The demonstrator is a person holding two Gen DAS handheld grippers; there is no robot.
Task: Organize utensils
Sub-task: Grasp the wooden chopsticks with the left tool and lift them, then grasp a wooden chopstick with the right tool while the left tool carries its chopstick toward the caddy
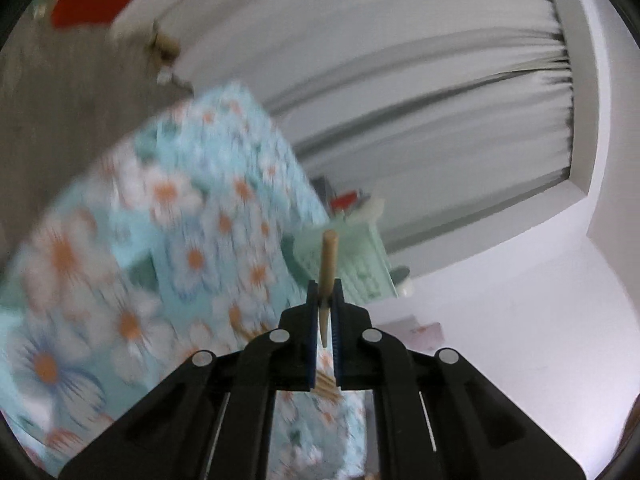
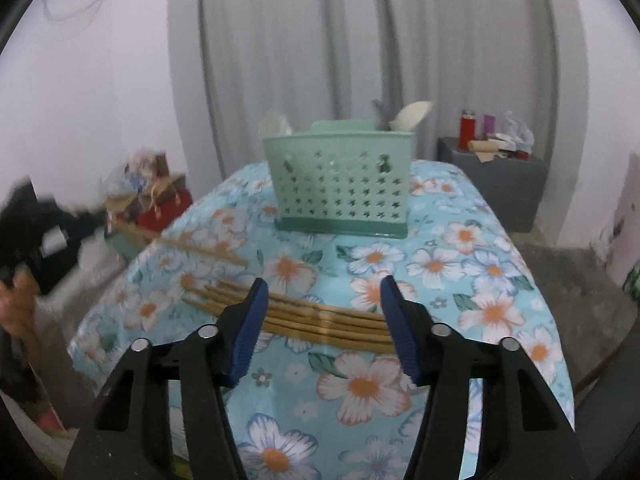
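the left hand-held gripper is clamped on a single chopstick that sticks out past its tips. the right hand-held gripper has its pads apart, nothing between them, above a bundle of chopsticks lying across the near part of the table. another chopstick lies toward the left edge. beyond, mid-table, stands a green holder with spoons inside. the floral cloth leaves open room to the right. a grey curtain hangs farthest back.
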